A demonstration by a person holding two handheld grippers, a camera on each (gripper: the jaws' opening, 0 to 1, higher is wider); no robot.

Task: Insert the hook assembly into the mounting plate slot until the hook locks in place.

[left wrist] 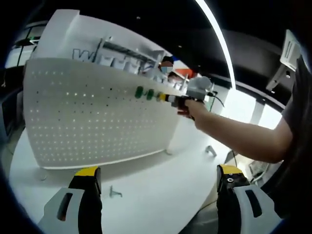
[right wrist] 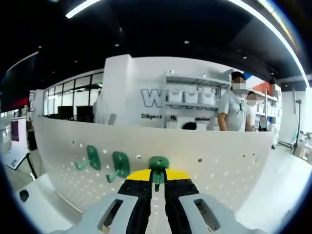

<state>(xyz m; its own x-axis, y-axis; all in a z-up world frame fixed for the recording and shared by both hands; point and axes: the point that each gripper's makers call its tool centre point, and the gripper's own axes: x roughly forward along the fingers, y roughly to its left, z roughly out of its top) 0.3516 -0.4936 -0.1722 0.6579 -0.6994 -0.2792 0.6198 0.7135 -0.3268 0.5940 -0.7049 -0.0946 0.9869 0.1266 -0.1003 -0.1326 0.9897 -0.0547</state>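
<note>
In the right gripper view, a white perforated mounting plate (right wrist: 214,156) curves across the middle of the frame, and two green hooks (right wrist: 92,158) (right wrist: 120,165) already hang on it at lower left, each a rounded pad with a bent arm pointing down-left. Just right of them, at lower centre, a third green hook (right wrist: 158,168) sits against the plate; its stem runs down between the yellow tips of the right gripper (right wrist: 158,178), whose jaws are pressed together on it. People stand behind the plate at upper right. The left gripper view takes the plate (left wrist: 87,122) from the side: it stands on a white round table (left wrist: 161,195), with the two hung hooks (left wrist: 145,92) as small green spots near its upper right edge, and the right gripper (left wrist: 168,98), held by a hand (left wrist: 192,108), touching the plate beside them. At the bottom, the left gripper (left wrist: 158,178) has its jaws wide apart with nothing between them, and two small metal pieces (left wrist: 114,192) (left wrist: 210,151) lie on the table.
</note>
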